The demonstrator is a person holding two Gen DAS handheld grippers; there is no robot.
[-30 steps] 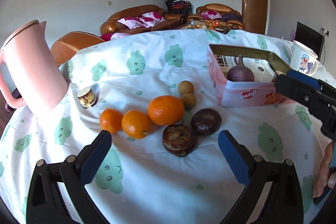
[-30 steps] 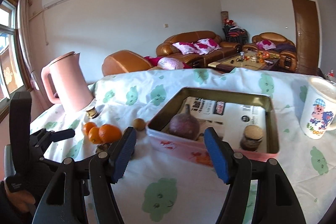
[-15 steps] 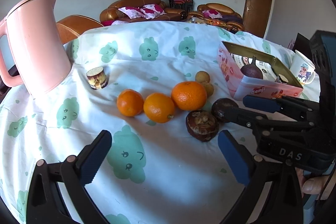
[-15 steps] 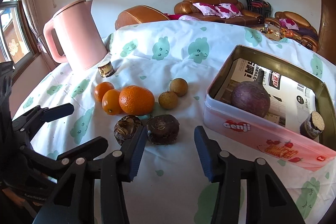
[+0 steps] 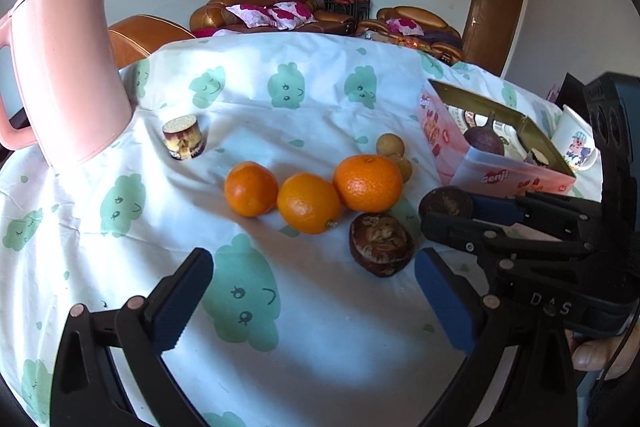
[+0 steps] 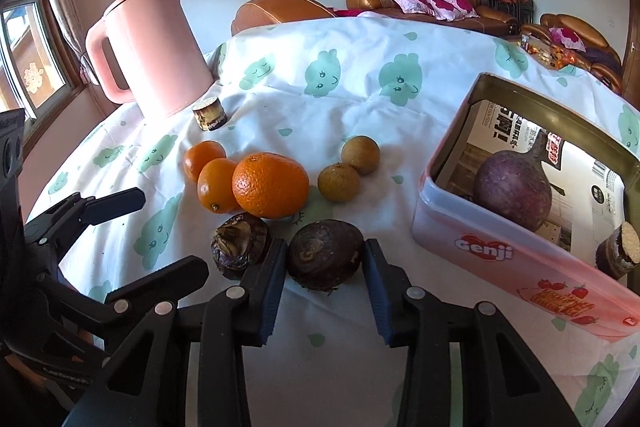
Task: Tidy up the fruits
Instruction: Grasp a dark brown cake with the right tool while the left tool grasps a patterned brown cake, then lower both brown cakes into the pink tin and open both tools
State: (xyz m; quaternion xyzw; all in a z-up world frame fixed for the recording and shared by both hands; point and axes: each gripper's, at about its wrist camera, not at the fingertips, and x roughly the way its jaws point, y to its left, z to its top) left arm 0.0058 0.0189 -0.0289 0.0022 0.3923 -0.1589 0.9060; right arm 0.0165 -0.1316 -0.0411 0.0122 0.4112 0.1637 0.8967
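Observation:
Three oranges lie in a row on the cloth, with two small brown round fruits behind them and two dark brown fruits in front. My right gripper has its fingers on both sides of the right dark fruit, touching or nearly touching it; the fruit rests on the cloth. The other dark fruit lies just left of it. My left gripper is open and empty, hovering in front of the oranges. A pink tin at the right holds a purple fruit.
A pink kettle stands at the back left with a small brown jar beside it. Another small jar sits in the tin. A white cartoon mug stands behind the tin. The tablecloth has green cloud prints.
My right gripper has swung from over the tin down to the dark fruit and narrowed around it. My left gripper has drifted left, facing the oranges.

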